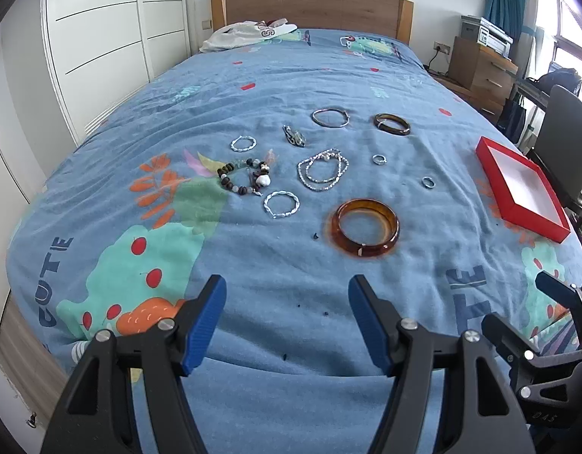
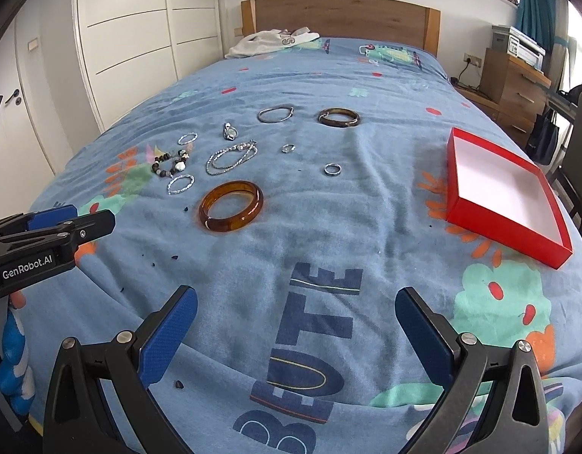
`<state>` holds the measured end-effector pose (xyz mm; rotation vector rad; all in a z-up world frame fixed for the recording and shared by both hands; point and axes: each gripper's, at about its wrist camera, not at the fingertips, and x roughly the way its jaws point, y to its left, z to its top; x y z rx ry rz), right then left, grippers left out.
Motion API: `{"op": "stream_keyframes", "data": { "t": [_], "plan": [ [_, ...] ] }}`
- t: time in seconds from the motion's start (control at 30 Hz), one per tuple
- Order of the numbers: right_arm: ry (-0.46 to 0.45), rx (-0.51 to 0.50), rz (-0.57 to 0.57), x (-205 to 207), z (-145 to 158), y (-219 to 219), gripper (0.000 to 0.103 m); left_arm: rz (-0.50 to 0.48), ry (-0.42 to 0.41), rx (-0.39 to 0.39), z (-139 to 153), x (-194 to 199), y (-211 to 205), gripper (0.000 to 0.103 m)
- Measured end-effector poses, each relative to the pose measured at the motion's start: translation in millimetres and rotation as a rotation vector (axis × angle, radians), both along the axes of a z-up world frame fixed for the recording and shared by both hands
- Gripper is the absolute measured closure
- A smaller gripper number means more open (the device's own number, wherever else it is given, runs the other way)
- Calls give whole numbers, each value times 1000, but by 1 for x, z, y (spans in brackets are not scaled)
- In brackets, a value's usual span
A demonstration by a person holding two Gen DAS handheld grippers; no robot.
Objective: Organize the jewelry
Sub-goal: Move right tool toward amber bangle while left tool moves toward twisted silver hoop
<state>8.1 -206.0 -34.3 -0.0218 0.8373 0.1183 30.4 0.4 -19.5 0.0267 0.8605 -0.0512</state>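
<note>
Jewelry lies spread on the bed (image 2: 329, 249); the red box (image 2: 503, 189) sits empty at its right edge. Nearest is the amber bangle (image 2: 231, 206): best straddle one wall of its rim. Both the left gripper (image 1: 287, 295) and right gripper (image 2: 295, 308) gape, holding nothing.

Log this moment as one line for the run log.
stage: start | left gripper: open, empty | right gripper: open, empty | jewelry: loose on bedspread | red box: empty
</note>
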Motion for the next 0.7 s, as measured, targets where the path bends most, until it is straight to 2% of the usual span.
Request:
{"op": "stream_keyframes", "data": {
  "t": [0.37,0.7],
  "plan": [
    [19,0,28,7,-8,0,2,-2,-13,23,-6,7,-3,38],
    [35,25,48,14,-16,-2,8,-4,45,9,-16,16,-3,38]
  ]
}}
